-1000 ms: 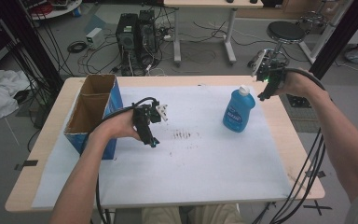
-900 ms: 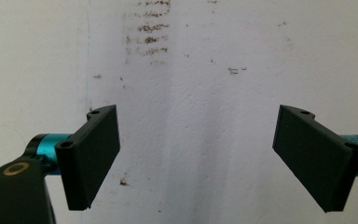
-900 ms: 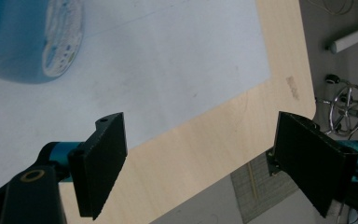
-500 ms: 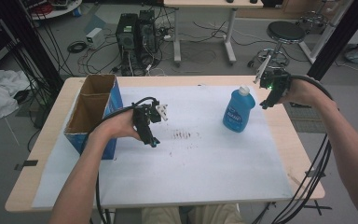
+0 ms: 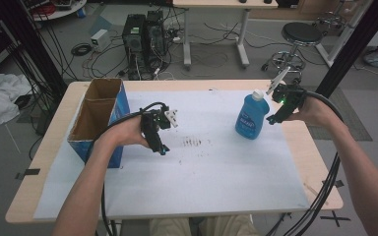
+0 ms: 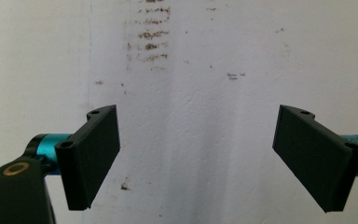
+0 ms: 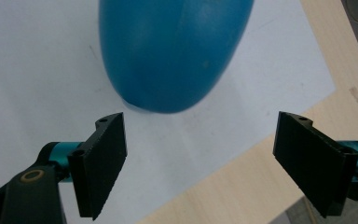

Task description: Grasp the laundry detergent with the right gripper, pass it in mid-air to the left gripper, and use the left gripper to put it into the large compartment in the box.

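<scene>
A blue plastic bottle (image 5: 250, 118) with a white cap stands upright on the white sheet (image 5: 211, 167) at the right side of the table. My right gripper (image 5: 274, 118) hovers just right of it, open, jaws wide apart. In the right gripper view the bottle (image 7: 172, 51) looms just ahead of that gripper (image 7: 200, 163), with nothing between the jaws. My left gripper (image 5: 160, 146) is open over the sheet near a patch of dark smudges (image 5: 193, 143). The left gripper view has that gripper (image 6: 198, 158) empty above the stained sheet (image 6: 191, 93).
An open cardboard box with blue sides (image 5: 101, 118) stands at the table's left edge. Bare wood (image 5: 320, 162) borders the sheet on the right. Cables trail from both grippers off the front edge. Computer towers, a stool and another desk stand on the floor beyond.
My right gripper has come down and toward the bottle, from up beside its cap to low beside its body. The left gripper has stayed put.
</scene>
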